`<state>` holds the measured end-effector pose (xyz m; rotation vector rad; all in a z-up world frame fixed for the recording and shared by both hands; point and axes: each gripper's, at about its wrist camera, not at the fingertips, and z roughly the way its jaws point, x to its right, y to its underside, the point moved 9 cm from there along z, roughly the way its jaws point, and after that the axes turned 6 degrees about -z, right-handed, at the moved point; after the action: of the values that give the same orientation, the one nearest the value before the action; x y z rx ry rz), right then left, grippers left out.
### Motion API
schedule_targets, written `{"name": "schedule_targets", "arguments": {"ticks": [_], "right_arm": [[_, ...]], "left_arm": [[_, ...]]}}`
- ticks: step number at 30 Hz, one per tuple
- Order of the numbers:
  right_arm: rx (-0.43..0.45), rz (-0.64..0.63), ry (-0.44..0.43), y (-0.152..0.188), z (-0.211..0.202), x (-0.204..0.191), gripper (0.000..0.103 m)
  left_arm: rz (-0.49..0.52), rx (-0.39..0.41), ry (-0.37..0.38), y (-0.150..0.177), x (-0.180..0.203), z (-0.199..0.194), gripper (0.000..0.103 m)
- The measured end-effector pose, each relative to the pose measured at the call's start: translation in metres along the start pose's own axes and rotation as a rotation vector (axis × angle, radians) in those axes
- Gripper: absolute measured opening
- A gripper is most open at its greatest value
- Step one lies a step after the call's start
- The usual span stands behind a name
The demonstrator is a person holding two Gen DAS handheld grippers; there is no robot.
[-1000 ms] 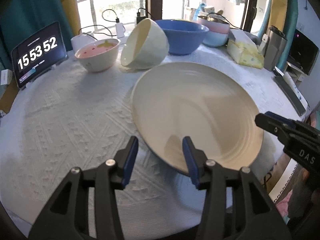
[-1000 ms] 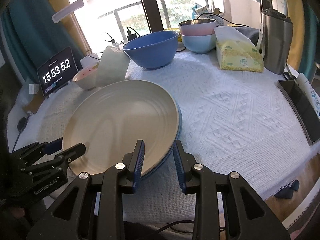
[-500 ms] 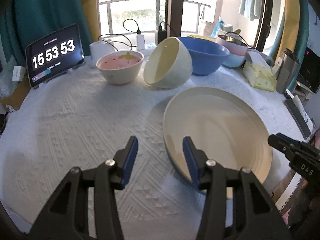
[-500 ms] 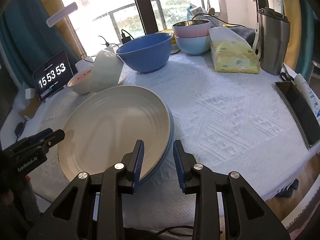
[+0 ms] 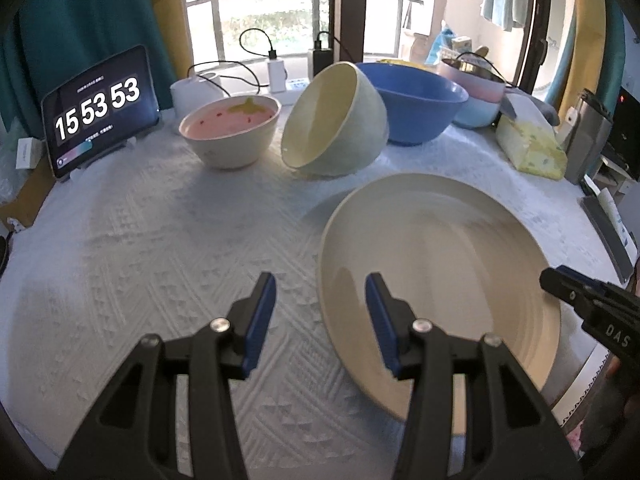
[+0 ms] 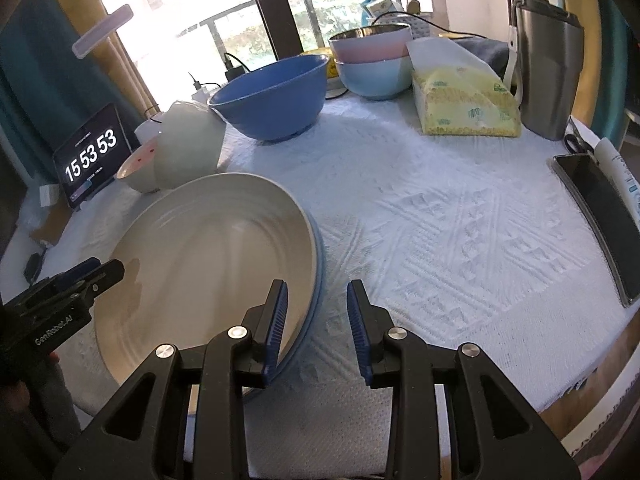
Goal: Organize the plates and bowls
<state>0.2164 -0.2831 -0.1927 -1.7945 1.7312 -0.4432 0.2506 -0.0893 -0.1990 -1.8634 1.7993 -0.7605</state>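
A large cream plate [image 5: 436, 264] lies on a blue plate [image 6: 318, 280] on the white tablecloth [image 5: 160, 248]; it shows in the right wrist view too [image 6: 208, 256]. My left gripper [image 5: 320, 312] is open and empty, over the plate's left rim. My right gripper [image 6: 316, 320] is open and empty, straddling the plates' right rim without touching. A pale green bowl [image 5: 336, 120] lies tipped on its side behind the plate. A cream bowl with a pink inside [image 5: 228, 128] stands to its left. A big blue bowl [image 5: 416, 100] stands behind.
Stacked pink and light blue bowls [image 6: 374, 60], a tissue pack [image 6: 464, 108] and a steel jug [image 6: 548, 68] stand at the back right. A tablet clock [image 5: 96, 112] stands at the back left. A phone [image 6: 600, 224] lies near the right edge.
My left gripper has pulled back and to the left, off the cream plate. My right gripper has opened wider and drawn back a little. The plates now lie flat.
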Motion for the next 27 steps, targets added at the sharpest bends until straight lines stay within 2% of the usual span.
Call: {"name": "schedule_targets", "arguments": {"ticks": [13,16,18,20,22,24,27], "right_arm": [[-0.042,0.035,-0.053,-0.004,0.024,0.005,0.034],[-0.050,0.048,-0.069,-0.005,0.028,0.006,0.037],[-0.050,0.048,-0.071,-0.005,0.029,0.005,0.037],[-0.047,0.046,-0.073,-0.005,0.030,0.004,0.037],[-0.044,0.045,-0.074,-0.006,0.031,0.003,0.038],[-0.043,0.047,-0.073,-0.006,0.032,0.003,0.038],[-0.040,0.046,-0.070,-0.006,0.032,0.001,0.038]], "left_arm": [[-0.007,-0.058,0.001,0.001,0.009,0.023,0.049],[-0.013,-0.056,0.016,0.000,0.012,0.025,0.050],[-0.031,-0.061,0.052,0.001,0.014,0.028,0.052],[-0.042,-0.064,0.068,0.001,0.014,0.030,0.058],[-0.058,-0.069,0.071,0.002,0.012,0.033,0.074],[-0.092,-0.085,0.099,0.004,0.011,0.037,0.080],[-0.130,-0.099,0.142,0.006,0.012,0.040,0.081]]}}
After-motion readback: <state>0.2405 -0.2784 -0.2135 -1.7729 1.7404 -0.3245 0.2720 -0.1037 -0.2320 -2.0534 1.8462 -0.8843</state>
